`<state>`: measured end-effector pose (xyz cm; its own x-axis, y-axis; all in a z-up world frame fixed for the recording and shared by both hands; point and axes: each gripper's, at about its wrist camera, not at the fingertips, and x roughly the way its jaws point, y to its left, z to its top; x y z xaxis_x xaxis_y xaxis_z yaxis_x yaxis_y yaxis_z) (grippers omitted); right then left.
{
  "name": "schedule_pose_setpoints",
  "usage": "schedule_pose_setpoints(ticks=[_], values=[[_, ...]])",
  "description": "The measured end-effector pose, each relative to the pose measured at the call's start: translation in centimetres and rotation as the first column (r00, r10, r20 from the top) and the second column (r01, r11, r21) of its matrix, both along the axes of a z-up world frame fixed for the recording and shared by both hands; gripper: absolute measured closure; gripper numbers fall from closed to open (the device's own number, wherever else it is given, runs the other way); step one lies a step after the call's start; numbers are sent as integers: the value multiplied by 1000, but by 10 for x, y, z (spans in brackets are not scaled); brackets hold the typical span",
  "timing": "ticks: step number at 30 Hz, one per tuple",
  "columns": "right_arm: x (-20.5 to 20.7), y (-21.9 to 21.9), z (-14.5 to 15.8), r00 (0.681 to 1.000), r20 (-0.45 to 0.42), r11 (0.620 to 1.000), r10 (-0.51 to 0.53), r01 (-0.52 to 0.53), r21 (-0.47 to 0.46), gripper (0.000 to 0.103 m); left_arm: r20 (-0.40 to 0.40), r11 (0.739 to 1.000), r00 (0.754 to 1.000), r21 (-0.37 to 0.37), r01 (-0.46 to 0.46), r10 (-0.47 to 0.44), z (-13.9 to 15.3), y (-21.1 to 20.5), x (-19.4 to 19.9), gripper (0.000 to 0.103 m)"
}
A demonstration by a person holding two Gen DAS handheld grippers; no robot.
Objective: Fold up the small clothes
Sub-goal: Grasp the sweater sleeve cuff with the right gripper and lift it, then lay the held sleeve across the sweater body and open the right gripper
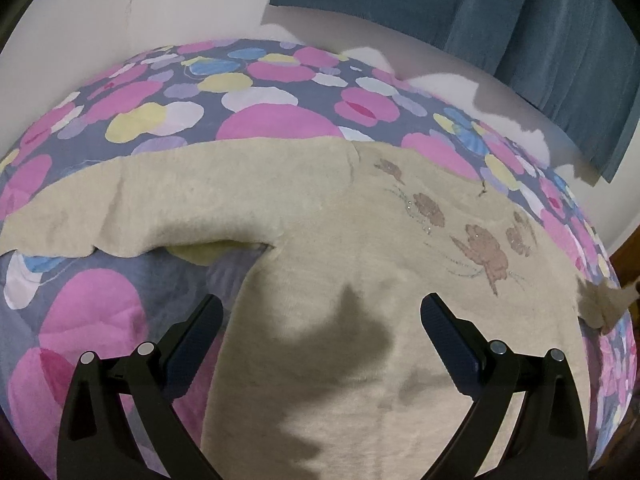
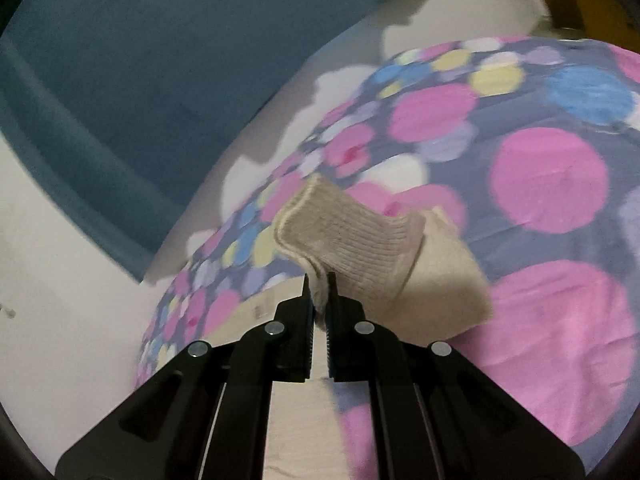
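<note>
Right gripper (image 2: 320, 280) pinching a ribbed cuff (image 2: 340, 232) of the beige sweater (image 1: 360, 240), lifted off the bed.

Left gripper (image 1: 320, 316) spread wide over the sweater body — nothing between the fingers, contact with the cloth not clear. One sweater, spread flat on a dotted quilt (image 1: 260, 92), brown flower print on the chest. Behind — white wall (image 1: 100, 12) and one teal curtain (image 1: 520, 20).

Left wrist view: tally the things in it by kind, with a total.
Beige sweater, spread flat: 1
Spotted quilt under it: 1
Teal curtain: 1
Black tongs, open over the sweater: 1
Total: 4
</note>
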<state>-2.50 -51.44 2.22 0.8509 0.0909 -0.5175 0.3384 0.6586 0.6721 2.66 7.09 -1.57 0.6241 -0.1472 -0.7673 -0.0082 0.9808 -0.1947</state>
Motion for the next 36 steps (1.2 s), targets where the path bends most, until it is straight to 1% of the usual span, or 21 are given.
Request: schedule_pose_setpoints(ticks=[5,9,11,16,19,23,32,36], values=[[38,56,14,993,18,993,120,-120,-4,98,-5,1000,1000,-2,-22,22,-2,11,2,4],[68,109,22,978,12,977,208,-207,-49,98,-2,999,999,-2,-47,47,-2,21,3,4],[85,138,24,967,3,964,256,-255,-75,98,2,998,999,-5,-55,55,0,26,3,4],[122,208,21,932,-29,927,361,-362,-99,99,14,998,998,5,-61,61,2,30,3,4],[140,250,15,911,-54,904,408,-412,-119,98,18,998,998,-2,-62,62,4,32,4,4],[157,296,1,880,-99,870,465,-474,-134,99,22,998,997,-8,-69,69,5,36,5,4],[175,367,-35,809,-189,799,557,-584,-142,98,16,997,997,-12,-78,79,3,40,6,4],[177,387,-52,765,-241,757,597,-637,-146,98,14,997,997,-12,-78,78,2,40,6,4]])
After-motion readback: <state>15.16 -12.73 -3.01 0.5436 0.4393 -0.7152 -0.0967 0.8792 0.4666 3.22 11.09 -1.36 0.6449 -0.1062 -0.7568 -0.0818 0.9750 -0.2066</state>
